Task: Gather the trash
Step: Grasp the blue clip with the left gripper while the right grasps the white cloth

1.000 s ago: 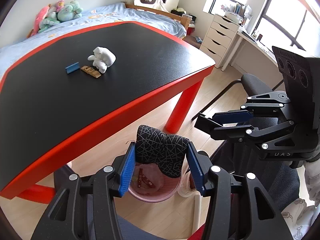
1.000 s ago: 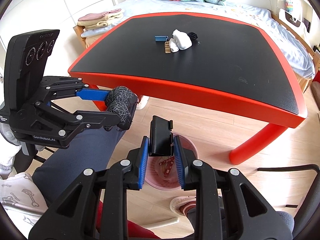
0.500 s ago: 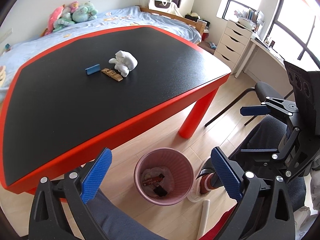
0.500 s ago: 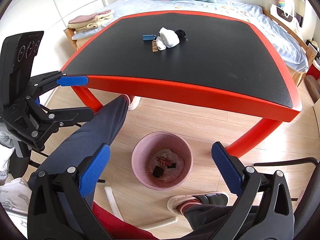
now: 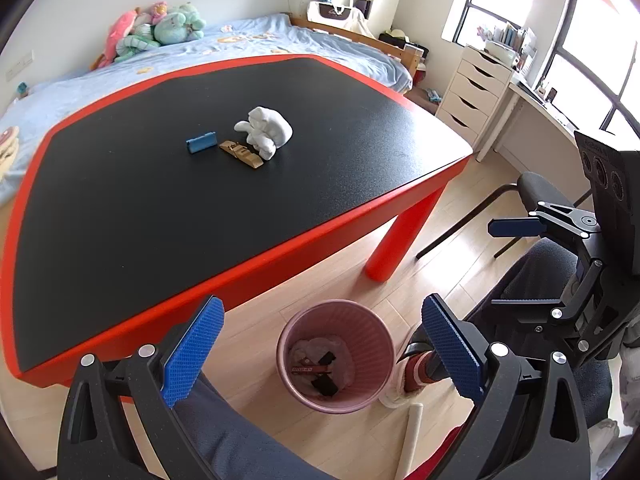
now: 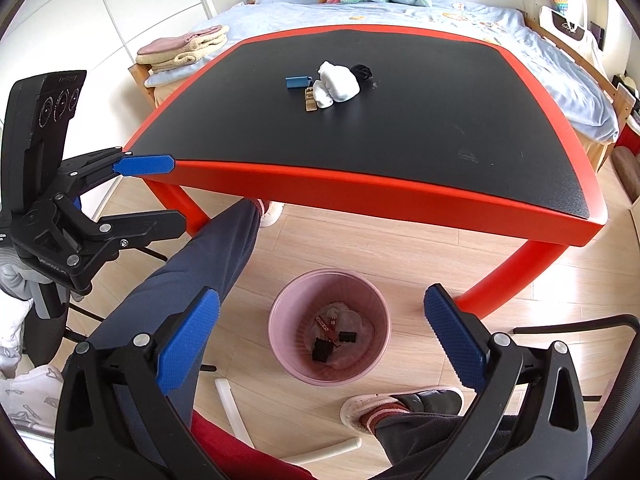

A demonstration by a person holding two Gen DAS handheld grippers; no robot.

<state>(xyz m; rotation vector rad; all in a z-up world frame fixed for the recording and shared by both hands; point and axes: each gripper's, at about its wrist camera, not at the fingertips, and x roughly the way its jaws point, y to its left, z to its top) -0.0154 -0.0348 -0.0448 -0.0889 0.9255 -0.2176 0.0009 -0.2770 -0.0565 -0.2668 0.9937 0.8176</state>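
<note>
Both tongs were found spread wide with nothing between their blue pads: the left tongs [image 5: 322, 354] and the right tongs [image 6: 320, 338] each hung pointed downward over the pink waste bin [image 6: 280, 320], which stood on the pale wooden floor [image 6: 340, 240] just in front of the counter's near edge. Inside the bin lay a crumpled light-coloured liner or paper, a reddish wrapper [image 6: 329, 326] with lettering too small to read, and two small black pieces [image 6: 321, 350]. The person's legs, in dark trousers, flanked the bin, with one shoe [image 6: 400, 402] close beside it on the floor and a white tube [image 6: 232, 406] lying near the bin's base. From the right-hand view the left tongs appeared at the left edge, level with the counter's corner, one blue pad [image 6: 144, 165] visible against the red rim. The counter [image 6: 400, 196], black-topped with a red border and red legs, carried the remaining items in a group well back from the near edge: a small blue piece [image 5: 201, 142], a tan flat wrapper [image 5: 241, 154] just beside it, a crumpled white wad [image 5: 266, 132] touching or nearly touching the wrapper, and, seen only from the right-hand view, a small black tangle [image 6: 362, 73] just behind the wad. Beyond the counter stood a bed [image 5: 248, 40] with a light blue cover and several plush toys [image 5: 160, 28] at its head. A white chest of drawers [image 5: 474, 92] stood by the window to the right.
</note>
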